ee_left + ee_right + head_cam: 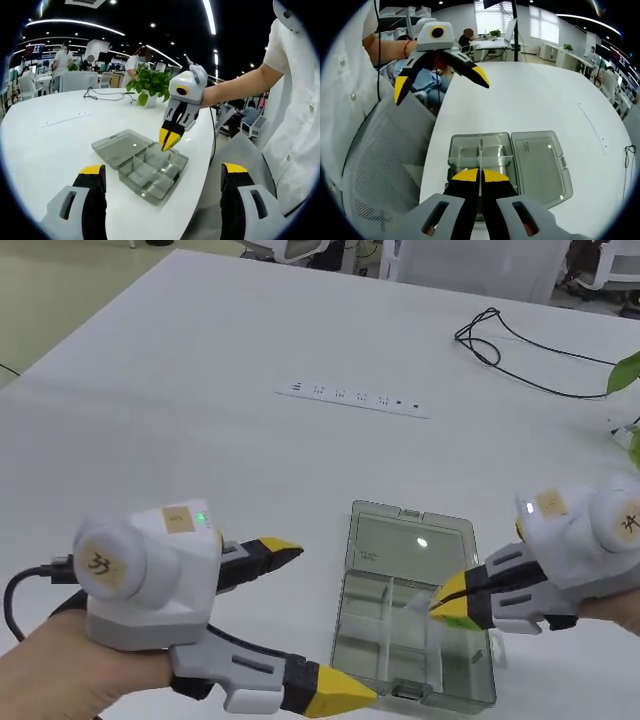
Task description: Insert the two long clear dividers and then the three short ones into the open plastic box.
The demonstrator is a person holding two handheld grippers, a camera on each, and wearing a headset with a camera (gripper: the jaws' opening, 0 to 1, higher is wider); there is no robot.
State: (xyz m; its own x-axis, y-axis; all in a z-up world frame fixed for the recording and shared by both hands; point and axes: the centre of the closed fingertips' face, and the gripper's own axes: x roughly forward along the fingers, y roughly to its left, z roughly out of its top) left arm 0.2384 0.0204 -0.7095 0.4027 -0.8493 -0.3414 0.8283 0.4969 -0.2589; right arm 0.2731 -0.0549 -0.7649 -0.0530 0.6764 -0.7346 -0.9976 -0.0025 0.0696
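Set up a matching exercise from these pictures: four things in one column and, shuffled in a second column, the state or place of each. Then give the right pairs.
Column A
1. left gripper
2. right gripper
3. box lid
4. power strip

Column B
a. hinged open, lying flat
b. jaws wide apart, holding nothing
c. white, lying on the table well apart from the box
d. shut on a clear divider over the box

Pairs: 1-b, 2-d, 3-a, 4-c.

Open box (540, 165), upright clear divider (480, 150) inside
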